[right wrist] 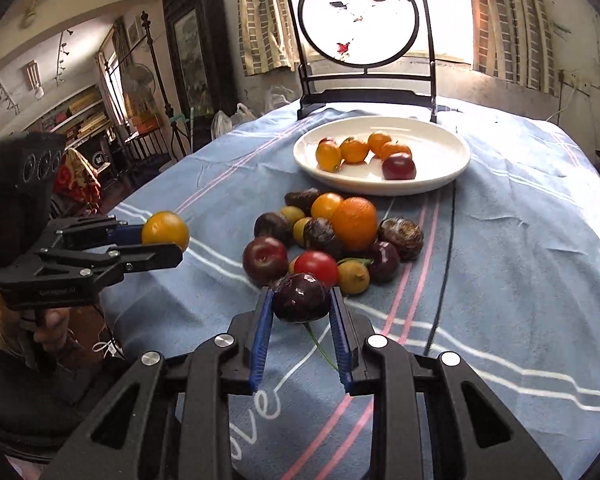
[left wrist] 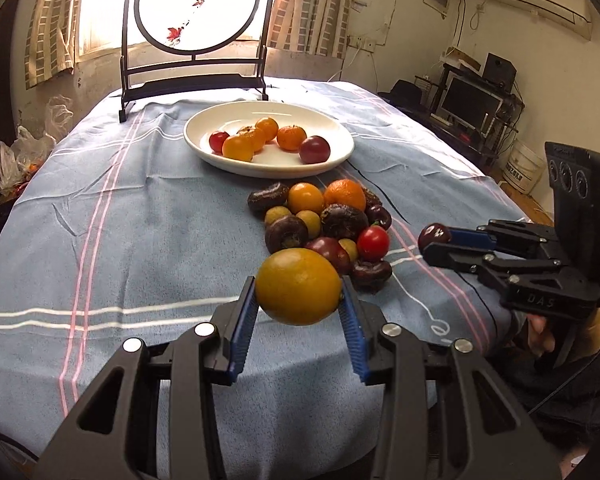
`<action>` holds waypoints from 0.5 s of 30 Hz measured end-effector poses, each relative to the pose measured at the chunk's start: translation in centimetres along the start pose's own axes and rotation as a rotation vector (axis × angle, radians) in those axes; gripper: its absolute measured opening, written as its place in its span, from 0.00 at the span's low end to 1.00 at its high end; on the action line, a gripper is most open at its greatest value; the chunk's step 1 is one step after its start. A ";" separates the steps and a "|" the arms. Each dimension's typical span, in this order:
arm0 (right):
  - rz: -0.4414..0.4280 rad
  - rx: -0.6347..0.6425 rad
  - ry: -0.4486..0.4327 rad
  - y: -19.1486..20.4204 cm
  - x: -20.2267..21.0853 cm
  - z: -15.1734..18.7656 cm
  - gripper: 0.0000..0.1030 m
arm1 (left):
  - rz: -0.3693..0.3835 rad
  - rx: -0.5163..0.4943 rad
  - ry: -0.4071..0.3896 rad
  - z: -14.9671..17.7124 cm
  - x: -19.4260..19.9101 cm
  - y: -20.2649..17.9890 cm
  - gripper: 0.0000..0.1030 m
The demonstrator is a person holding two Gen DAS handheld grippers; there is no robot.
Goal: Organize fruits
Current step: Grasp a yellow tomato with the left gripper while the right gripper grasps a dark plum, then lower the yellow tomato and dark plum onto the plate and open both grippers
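At the bottom centre of the left wrist view, the left gripper [left wrist: 299, 304] is clenched on a yellow-orange fruit [left wrist: 299, 286], its blue pads [left wrist: 244, 328] pressed to either side, the fruit lifted clear of the cloth [left wrist: 140, 220]. At the bottom centre of the right wrist view, the right gripper [right wrist: 301, 312] grasps a dark plum [right wrist: 300, 297] the same way; a thin green stem trails below it. Each gripper also shows at the edge of the other's view, fruit at its tips.

In the middle of both views lies the pile [left wrist: 324, 224] of loose fruit on the cloth: an orange [left wrist: 345, 195], a red tomato [left wrist: 373, 243], dark plums, small yellow fruits and some wrinkled dark ones, all touching or nearly so. Above the pile, toward the upper centre, sits the white plate [left wrist: 268, 168], already carrying a few orange fruits and two red ones. Behind it stands a round framed screen [left wrist: 198, 4].

The step in hand looks like the carry: both fruits are picked and off the table, but neither is over the plate. The next move likely calls for bringing each gripper forward over the pile without knocking it, then lowering onto a bare part of the plate. Its near and right areas look free. Release low, since round fruit may roll against those already there or off the shallow rim.
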State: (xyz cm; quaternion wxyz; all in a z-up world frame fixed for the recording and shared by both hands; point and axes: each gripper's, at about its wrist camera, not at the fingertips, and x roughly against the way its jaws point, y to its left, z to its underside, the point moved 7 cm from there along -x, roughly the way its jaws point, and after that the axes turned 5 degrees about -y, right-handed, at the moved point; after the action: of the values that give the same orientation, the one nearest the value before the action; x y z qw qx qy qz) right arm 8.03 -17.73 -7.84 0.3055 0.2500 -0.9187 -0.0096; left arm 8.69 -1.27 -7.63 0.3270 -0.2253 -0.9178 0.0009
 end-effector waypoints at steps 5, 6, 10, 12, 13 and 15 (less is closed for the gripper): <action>0.036 -0.108 -0.057 -5.1 0.2 -5.7 0.27 | -0.014 -0.016 -0.024 -4.7 -2.5 0.8 0.38; 0.044 -0.134 -0.066 -6.2 -0.2 -7.0 0.27 | -0.022 -0.015 -0.026 -5.8 -3.4 1.2 0.38; 0.069 -0.186 -0.080 -9.9 -3.1 -11.3 0.28 | -0.065 -0.040 -0.014 -9.7 -7.9 2.2 0.38; 0.071 -0.208 -0.063 -11.4 -5.6 -12.8 0.28 | -0.054 -0.033 0.016 -10.9 -10.5 2.2 0.38; 0.077 -0.215 -0.047 -12.1 -7.0 -13.3 0.28 | -0.047 -0.030 0.035 -11.3 -11.9 2.1 0.38; 0.084 -0.230 -0.021 -13.1 -9.7 -13.9 0.28 | -0.034 -0.019 0.071 -11.7 -14.1 2.0 0.38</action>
State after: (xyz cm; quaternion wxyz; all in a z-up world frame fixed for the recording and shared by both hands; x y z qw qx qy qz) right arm 28.49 -22.79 -4.13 0.3225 0.1745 -0.9244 -0.1049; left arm 26.18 -6.98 -7.20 0.3573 -0.2125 -0.9092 -0.0215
